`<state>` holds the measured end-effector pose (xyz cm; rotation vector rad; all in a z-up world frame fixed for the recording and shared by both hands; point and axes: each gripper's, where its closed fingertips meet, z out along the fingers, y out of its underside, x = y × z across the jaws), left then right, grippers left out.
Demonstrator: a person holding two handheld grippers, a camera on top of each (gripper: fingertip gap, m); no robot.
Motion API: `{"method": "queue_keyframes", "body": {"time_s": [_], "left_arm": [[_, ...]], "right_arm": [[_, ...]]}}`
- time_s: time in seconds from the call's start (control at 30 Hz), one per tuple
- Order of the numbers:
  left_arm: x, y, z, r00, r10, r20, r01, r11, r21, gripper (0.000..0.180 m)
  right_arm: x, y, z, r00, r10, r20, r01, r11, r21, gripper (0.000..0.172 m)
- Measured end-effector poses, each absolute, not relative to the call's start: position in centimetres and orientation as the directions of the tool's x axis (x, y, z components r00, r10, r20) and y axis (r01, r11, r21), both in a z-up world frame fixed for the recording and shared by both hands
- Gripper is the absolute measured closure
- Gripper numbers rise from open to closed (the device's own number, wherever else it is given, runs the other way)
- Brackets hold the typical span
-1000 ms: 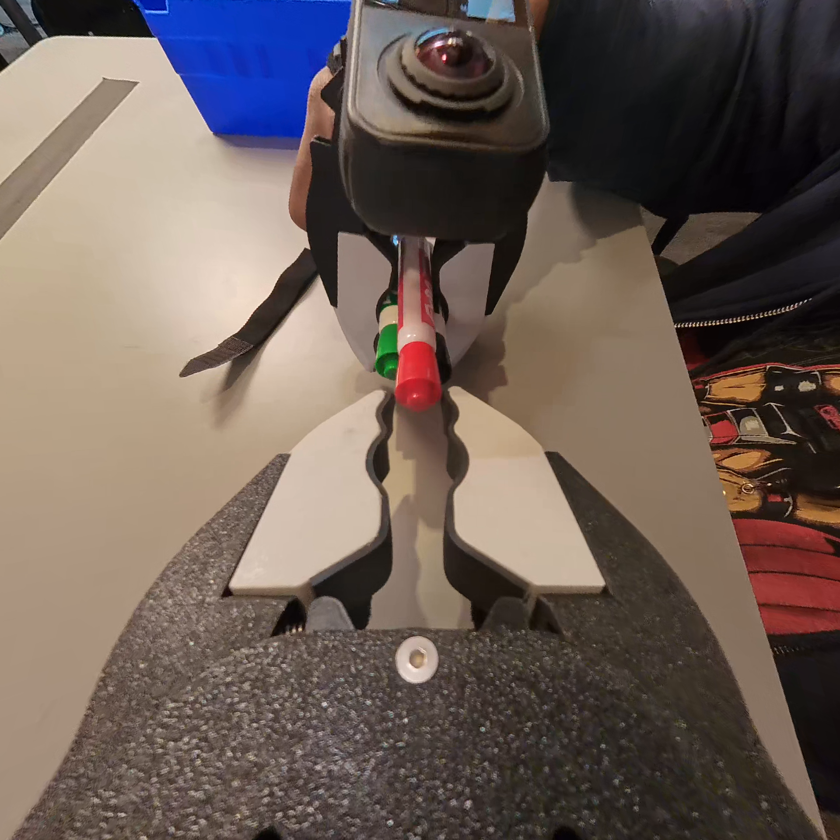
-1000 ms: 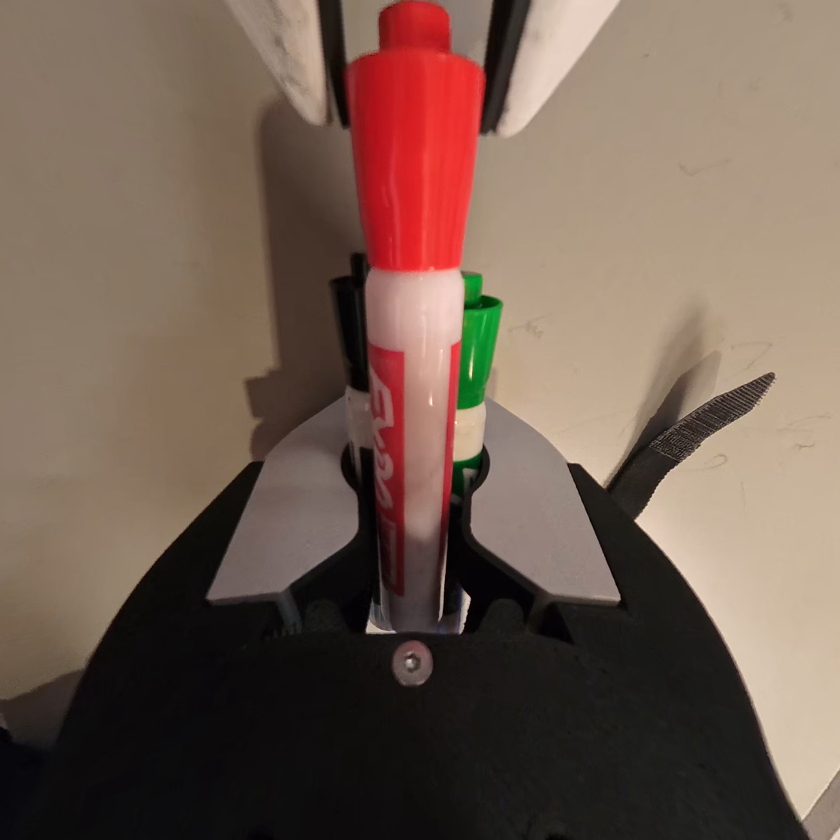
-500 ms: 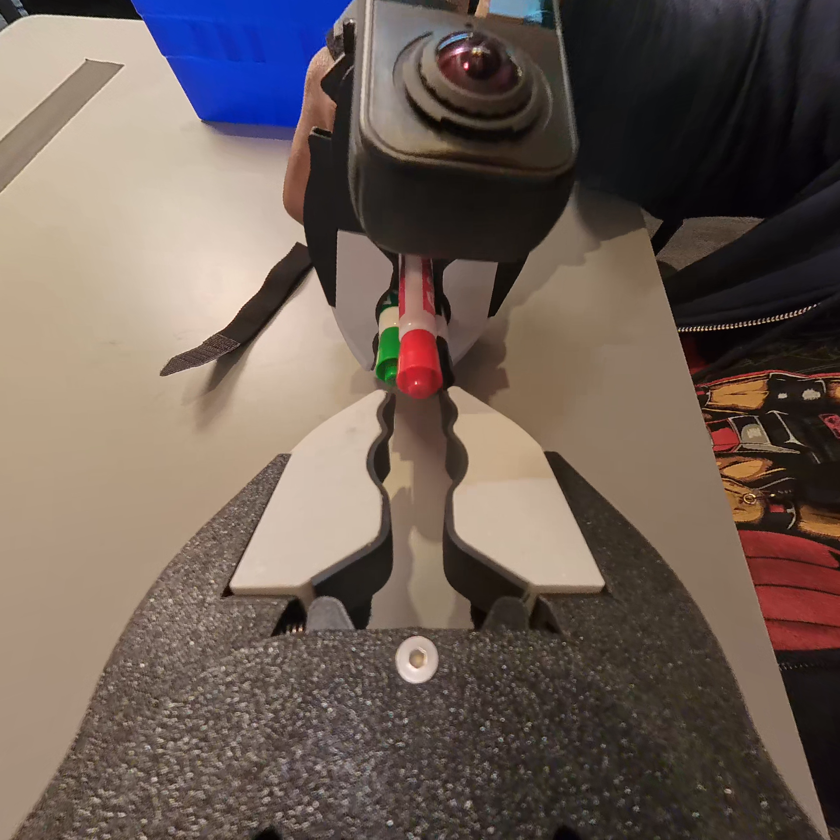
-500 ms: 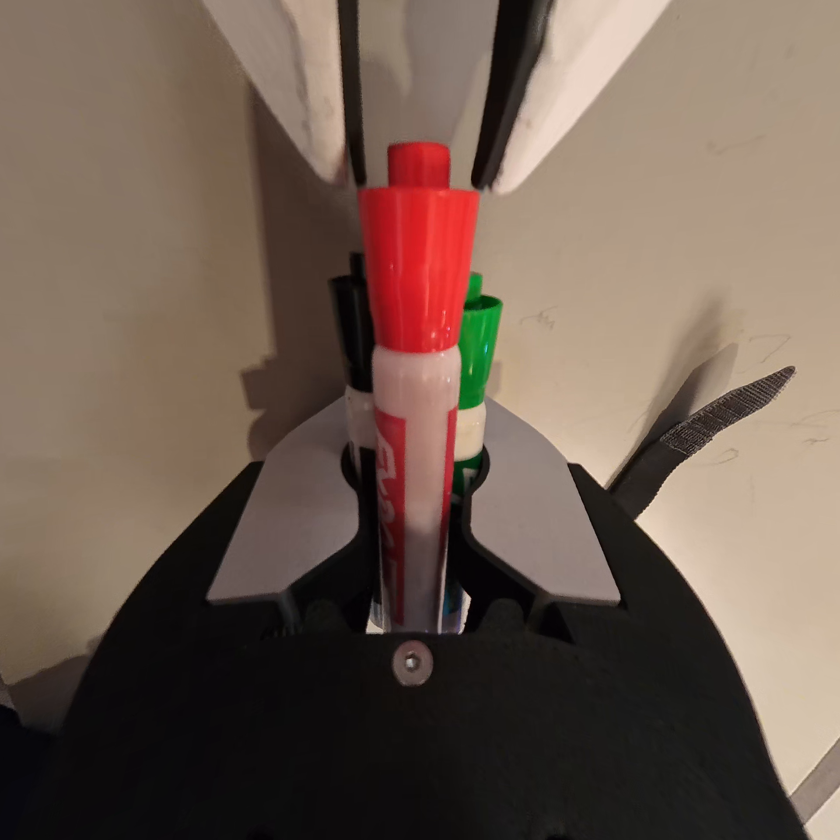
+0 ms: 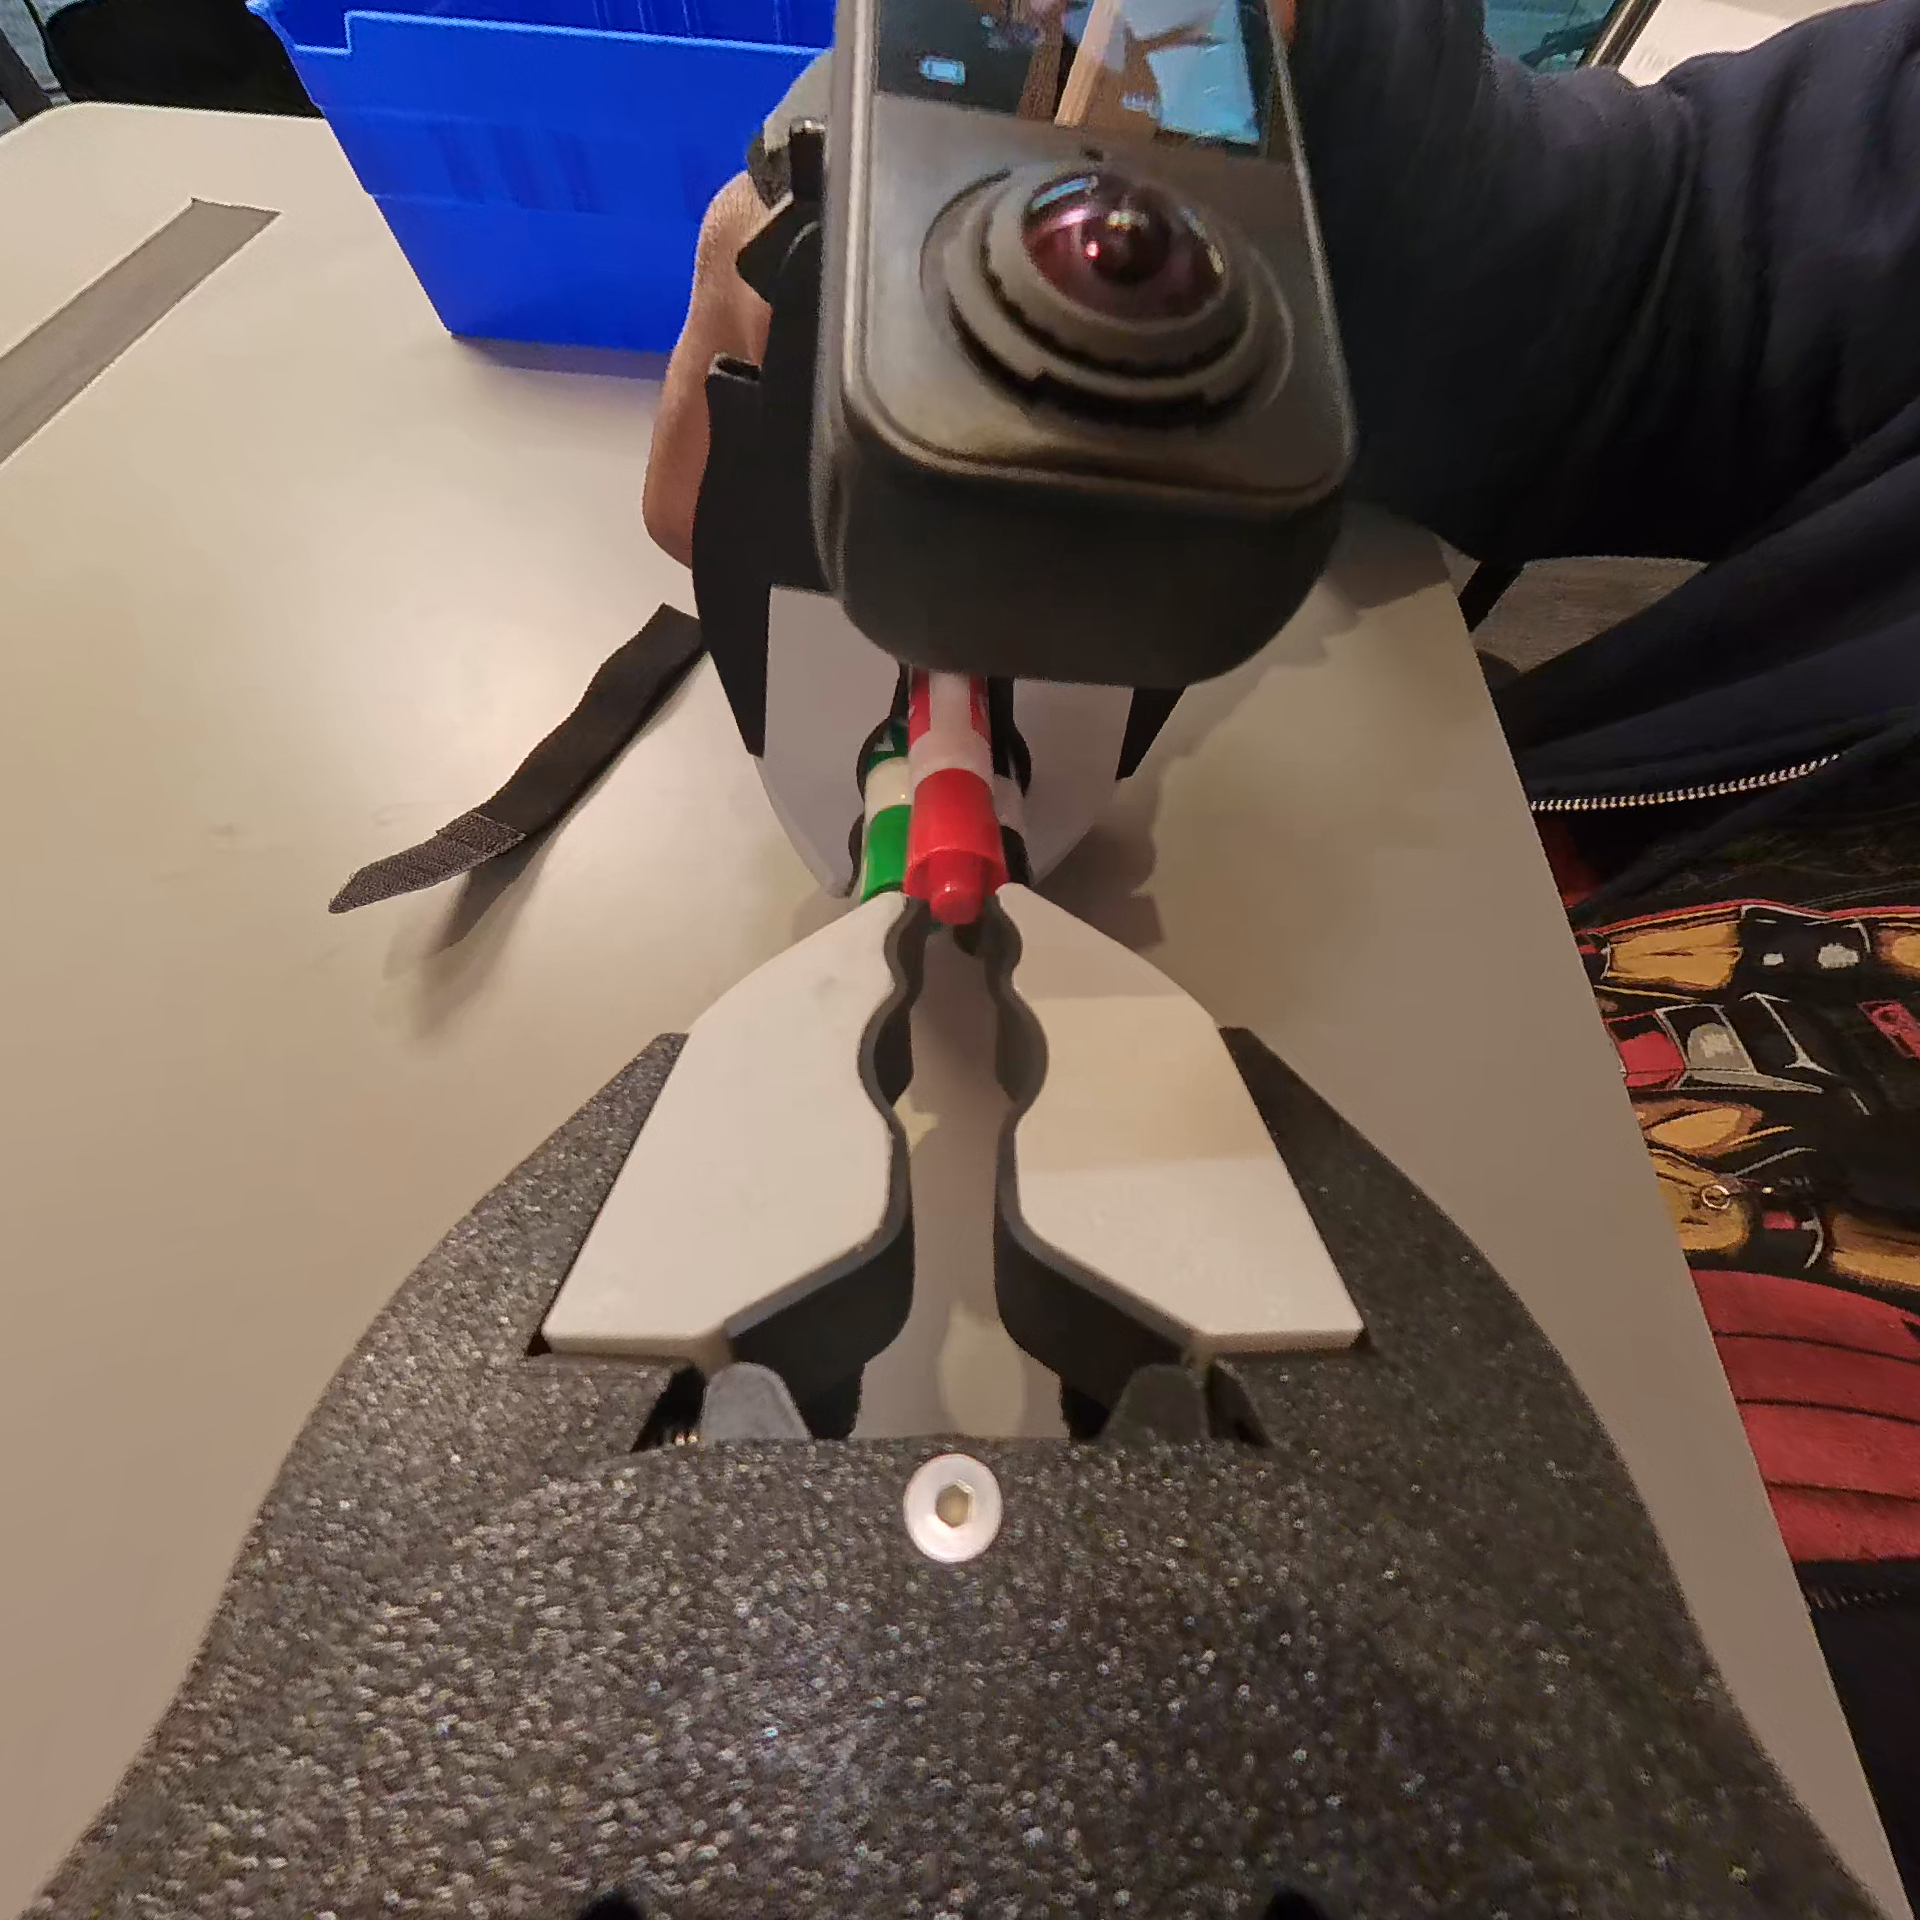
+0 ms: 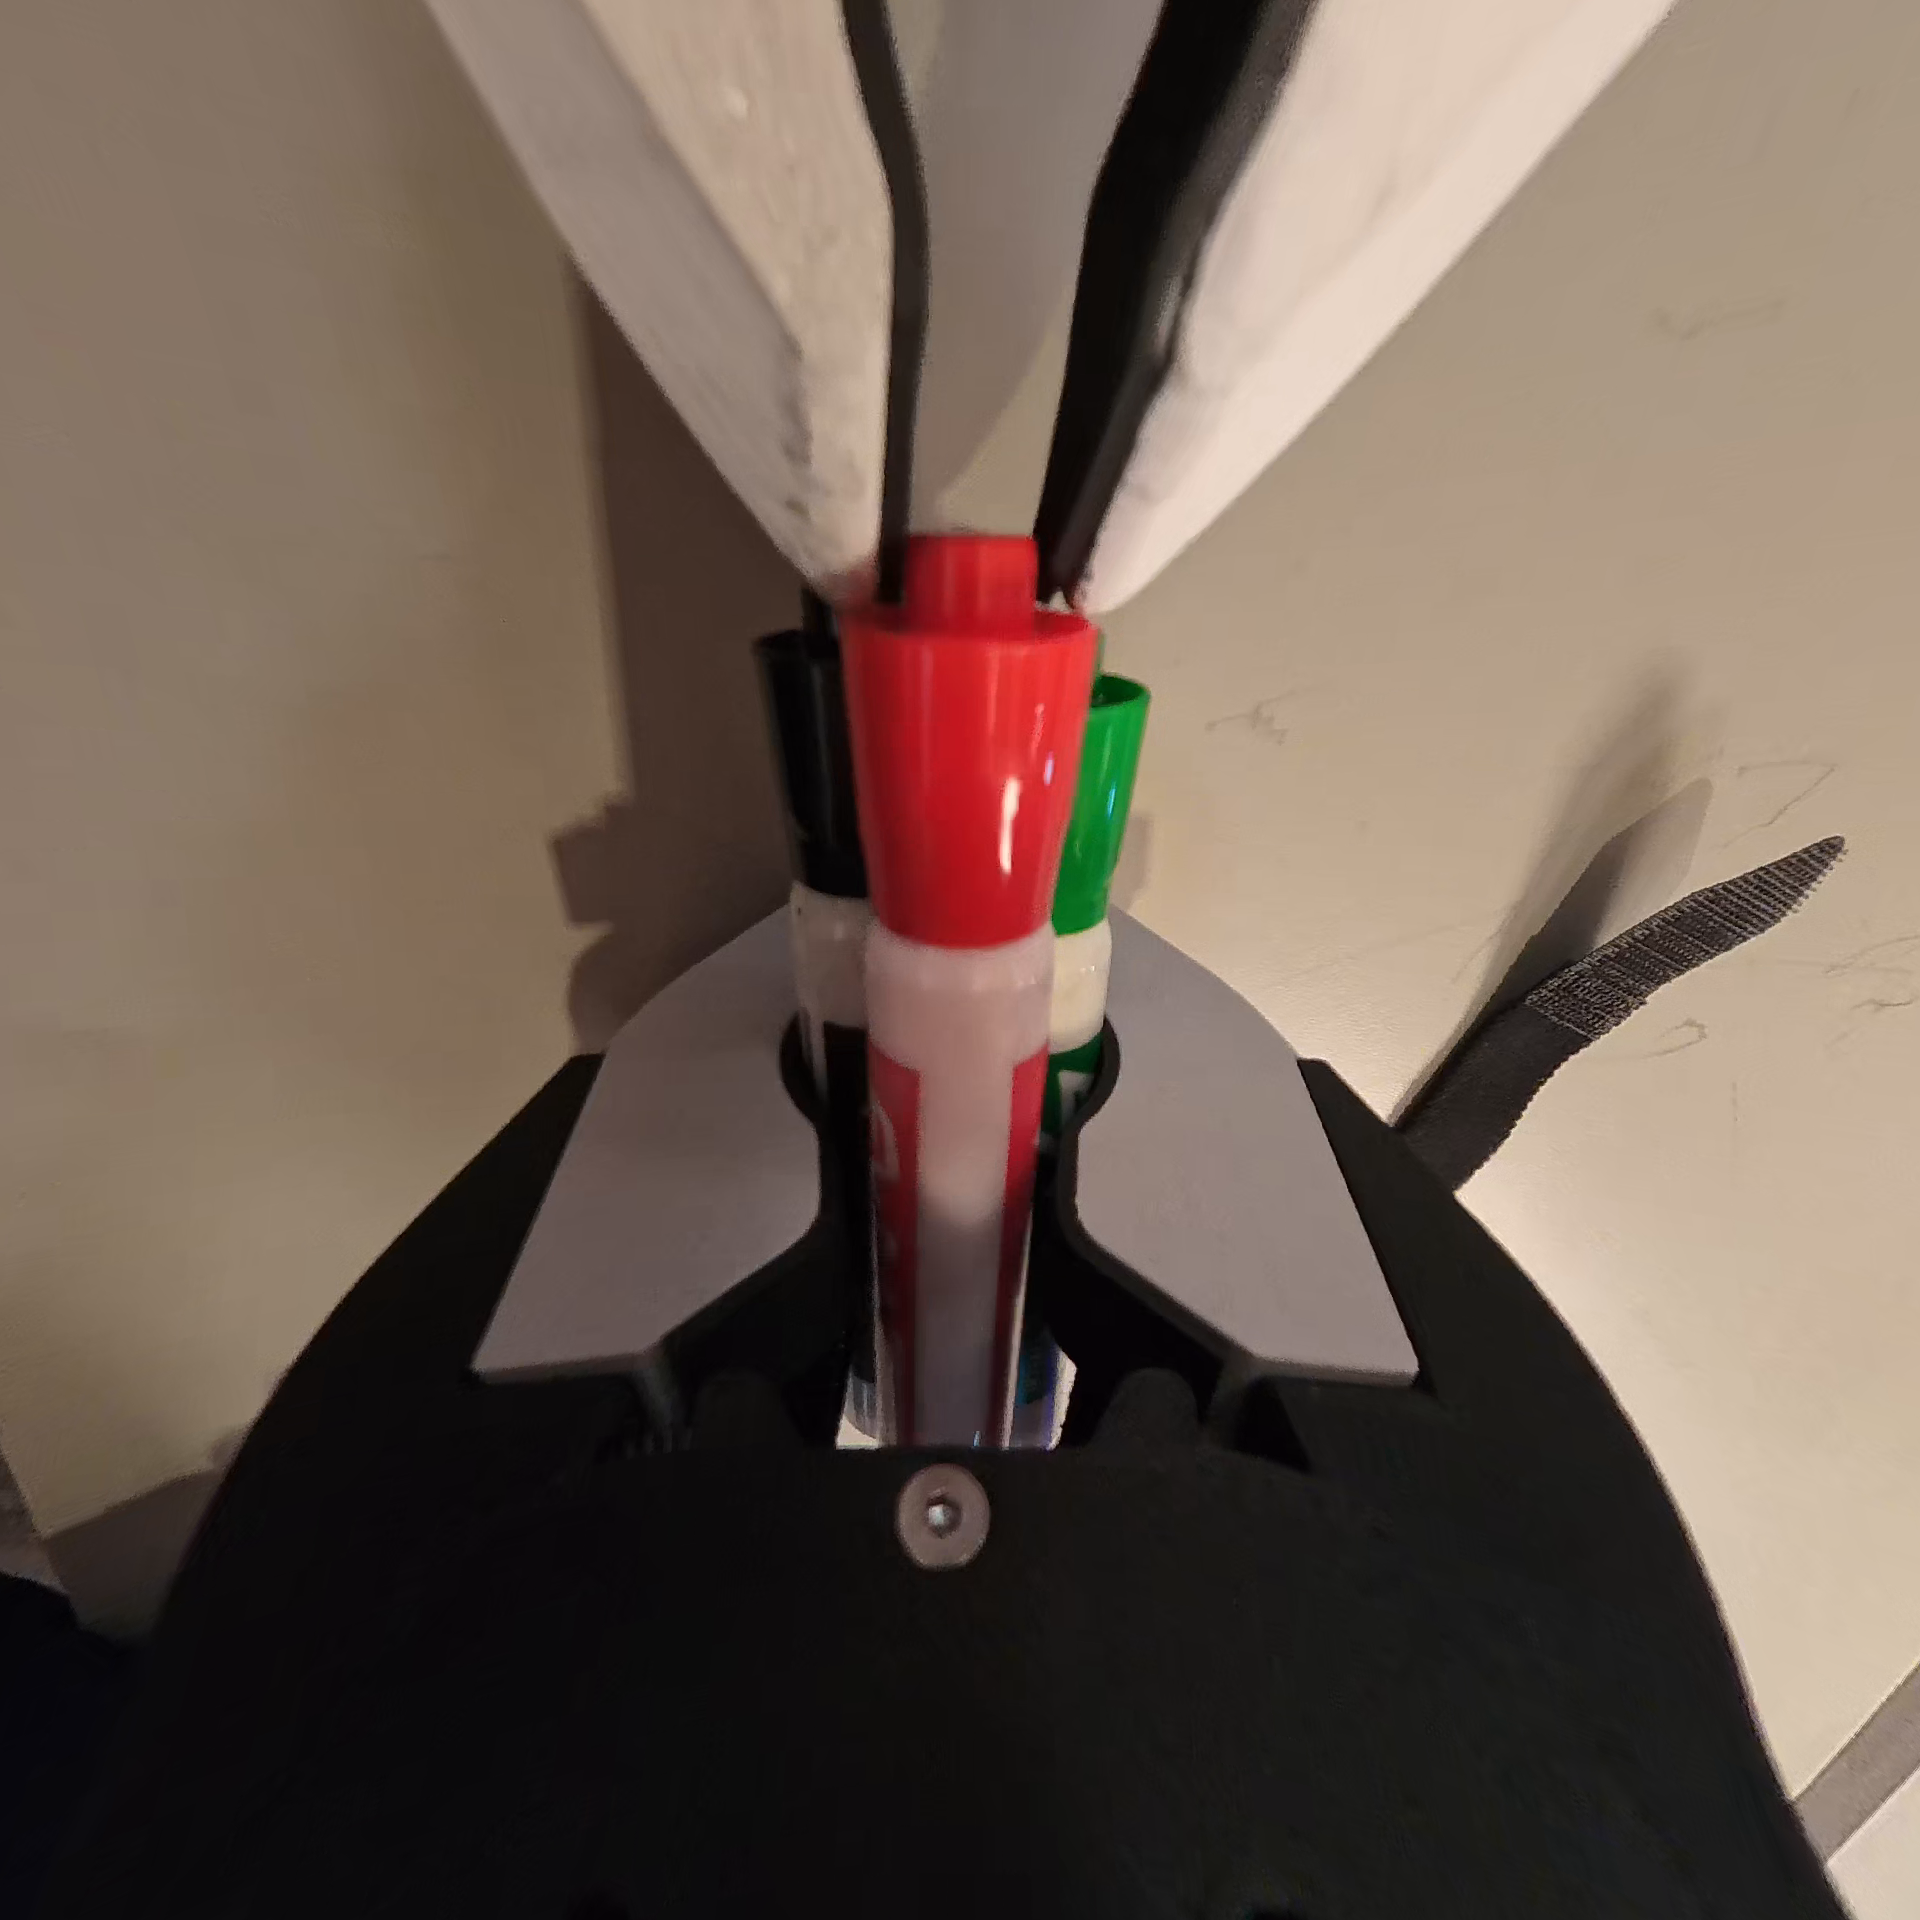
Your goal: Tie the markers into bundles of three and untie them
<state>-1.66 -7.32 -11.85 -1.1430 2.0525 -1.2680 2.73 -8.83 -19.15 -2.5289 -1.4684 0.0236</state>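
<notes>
1. Markers: three in one bunch, red marker (image 6: pixel 961 831) on top, black marker (image 6: pixel 808 769) to its left and green marker (image 6: pixel 1107 800) to its right in the right wrist view, caps pointing to the top of the frame.
2. Right gripper (image 6: pixel 956 1023): fingers clamp the bunch from both sides at frame centre; barrels run back into its body.
3. Left gripper (image 5: pixel 951 914): fingers narrowed onto the small nub at the end of the red cap, mid-frame in the left view. In the right view its black pads (image 6: pixel 904 499) sit against both sides of that nub at top centre.
4. Green cap sits just left of the left fingertip, outside the pinch.
5. Black strap (image 5: pixel 520 790): lies loose on the beige table (image 5: pixel 260 623), left of centre in the left view, far right edge in the right view.
6. Blue bin (image 5: pixel 540 177): upper left of the left view, on the table.
7. Person's dark sleeve (image 5: pixel 1610 260): upper right, behind the right gripper.
</notes>
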Motion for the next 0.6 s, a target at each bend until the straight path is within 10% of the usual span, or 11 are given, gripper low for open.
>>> {"method": "queue_keyframes", "body": {"time_s": [0.6], "left_arm": [[2.2, -0.2, -13.7, -0.257, -0.966, -0.034, -0.417, 0.143, -0.898, 0.136]], "right_arm": [[7.5, -9.6, -17.3, 0.6, 0.796, 0.087, 0.791, -0.572, -0.216, 0.129]]}}
